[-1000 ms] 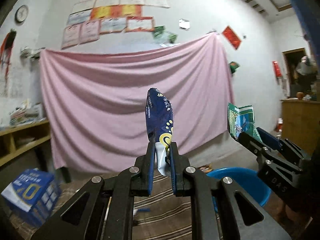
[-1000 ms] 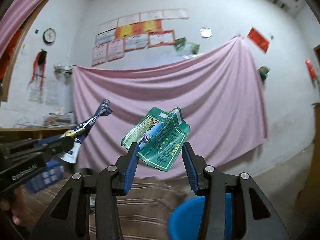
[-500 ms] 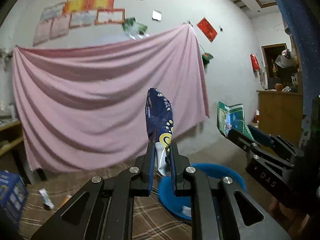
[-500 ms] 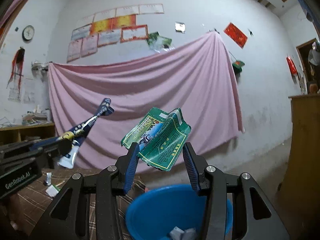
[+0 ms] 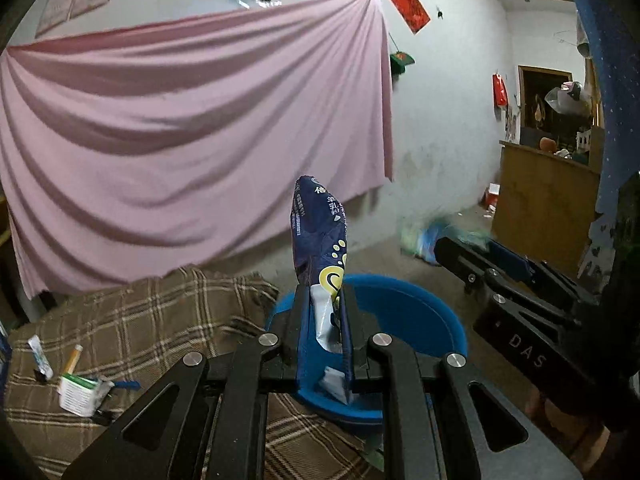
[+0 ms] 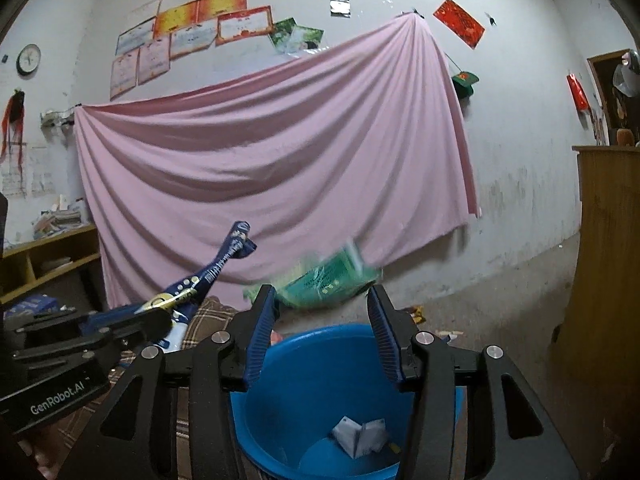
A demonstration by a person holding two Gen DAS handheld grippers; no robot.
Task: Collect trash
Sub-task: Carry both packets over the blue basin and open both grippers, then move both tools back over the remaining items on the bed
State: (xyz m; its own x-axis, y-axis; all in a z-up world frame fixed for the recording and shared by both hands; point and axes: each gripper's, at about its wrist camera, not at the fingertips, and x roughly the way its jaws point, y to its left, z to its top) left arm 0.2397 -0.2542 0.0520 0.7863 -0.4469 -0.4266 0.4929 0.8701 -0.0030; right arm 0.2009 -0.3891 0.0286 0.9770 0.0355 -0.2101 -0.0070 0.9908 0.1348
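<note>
1. The left hand-held gripper (image 5: 323,308) points slightly downward, its jaws nearly closed and clamped on a blue wrapper (image 5: 320,240) that stands upright.
2. The right hand-held gripper (image 6: 324,336) sits just beside it, tilted down, jaws parted, pads clear of a blurred green packet (image 6: 328,280).

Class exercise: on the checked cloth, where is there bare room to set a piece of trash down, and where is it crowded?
Free: the checked cloth between the small tubes and the blue bucket, up to the pink sheet. Crowded: the near-left corner, with tubes and a white carton lying close together.
</note>
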